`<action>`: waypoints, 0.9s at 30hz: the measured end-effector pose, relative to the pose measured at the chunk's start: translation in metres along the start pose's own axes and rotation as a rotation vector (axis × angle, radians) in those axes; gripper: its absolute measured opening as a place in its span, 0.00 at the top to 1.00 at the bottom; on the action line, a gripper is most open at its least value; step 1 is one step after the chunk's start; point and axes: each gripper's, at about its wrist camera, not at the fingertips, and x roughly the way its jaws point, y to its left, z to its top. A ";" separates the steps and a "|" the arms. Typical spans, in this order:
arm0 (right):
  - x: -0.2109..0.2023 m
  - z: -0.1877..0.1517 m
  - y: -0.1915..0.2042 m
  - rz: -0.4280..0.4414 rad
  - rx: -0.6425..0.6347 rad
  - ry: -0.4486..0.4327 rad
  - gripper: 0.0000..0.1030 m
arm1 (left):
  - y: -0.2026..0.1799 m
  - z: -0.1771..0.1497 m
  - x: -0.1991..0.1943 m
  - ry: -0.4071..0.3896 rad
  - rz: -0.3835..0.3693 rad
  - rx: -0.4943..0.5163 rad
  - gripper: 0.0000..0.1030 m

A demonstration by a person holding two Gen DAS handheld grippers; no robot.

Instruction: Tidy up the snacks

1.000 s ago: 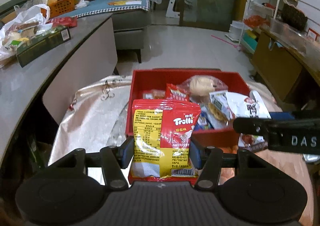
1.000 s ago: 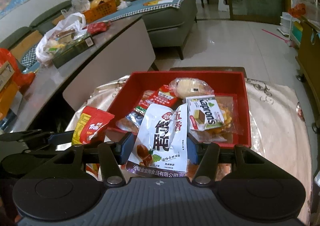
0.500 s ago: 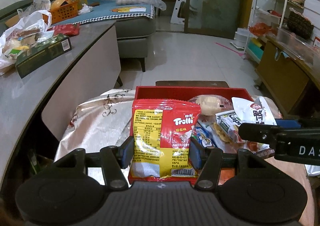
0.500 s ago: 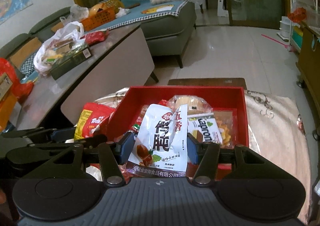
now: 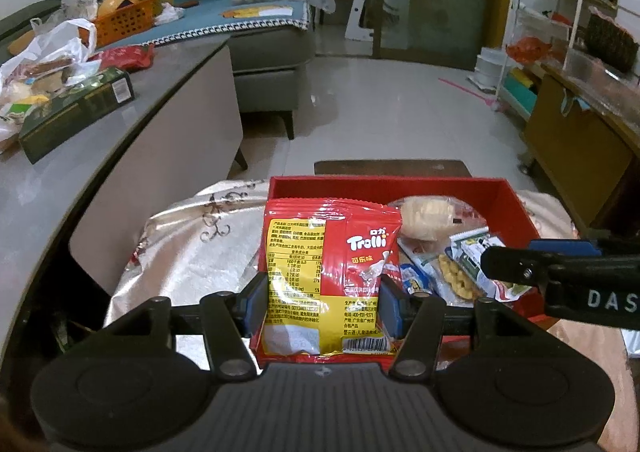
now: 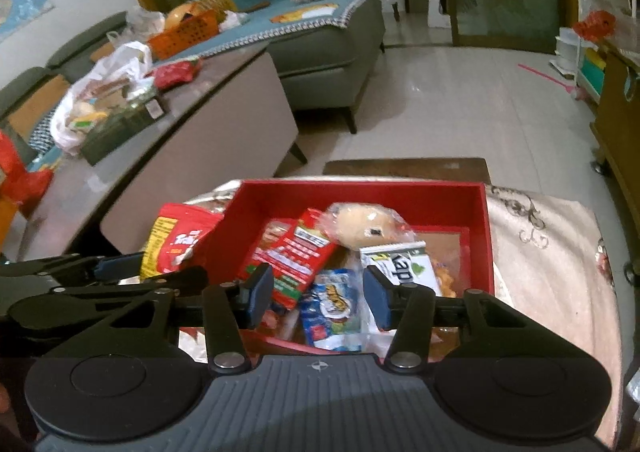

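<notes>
While the left gripper [image 5: 322, 298] still pinches the upright Trolli packet [image 5: 330, 276] at the red box's [image 5: 384, 185] left front edge, right gripper [image 6: 318, 294] now spread and empty over the box's snacks, white packet gone from its fingers.

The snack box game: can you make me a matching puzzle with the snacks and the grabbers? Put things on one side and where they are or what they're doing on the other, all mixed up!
Things:
1. red and yellow Trolli candy packet
2. clear-wrapped round bun
3. right gripper
4. dark green cardboard box

Places or states:
A. lying on the grey counter
B. open with nothing between its fingers
C. pinched in the left gripper
D. inside the red rectangular box

Pairs: 1-C, 2-D, 3-B, 4-A
</notes>
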 end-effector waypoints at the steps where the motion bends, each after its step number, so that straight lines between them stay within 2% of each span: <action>1: 0.002 0.000 -0.001 -0.004 0.004 0.007 0.43 | -0.001 -0.001 0.002 0.007 -0.002 0.003 0.52; 6: 0.006 -0.015 0.001 -0.002 -0.011 0.081 0.40 | -0.003 -0.007 0.001 0.028 -0.023 0.034 0.52; 8: 0.006 -0.033 0.007 0.003 -0.073 0.143 0.39 | 0.002 -0.012 -0.003 0.032 -0.026 0.047 0.52; 10: 0.008 -0.050 0.011 0.034 -0.155 0.199 0.31 | 0.010 -0.017 -0.007 0.039 -0.031 0.049 0.52; 13: 0.027 -0.067 0.010 0.024 -0.250 0.269 0.29 | 0.020 -0.020 -0.009 0.056 -0.046 0.012 0.52; 16: 0.054 -0.068 0.004 0.038 -0.250 0.294 0.29 | 0.018 -0.021 -0.009 0.059 -0.063 0.008 0.52; 19: 0.073 -0.072 0.004 0.095 -0.204 0.332 0.27 | 0.017 -0.021 -0.009 0.057 -0.067 0.020 0.52; 21: 0.068 -0.080 0.013 0.127 -0.221 0.356 0.24 | 0.020 -0.021 -0.009 0.058 -0.070 0.018 0.52; 24: 0.051 -0.091 0.025 0.270 -0.184 0.431 0.25 | 0.027 -0.021 -0.009 0.064 -0.068 0.003 0.52; 25: 0.046 -0.093 0.030 0.276 -0.203 0.440 0.24 | 0.029 -0.021 -0.009 0.064 -0.067 -0.003 0.52; 27: 0.036 -0.096 0.041 0.190 -0.299 0.432 0.24 | 0.030 -0.021 -0.011 0.059 -0.065 -0.007 0.52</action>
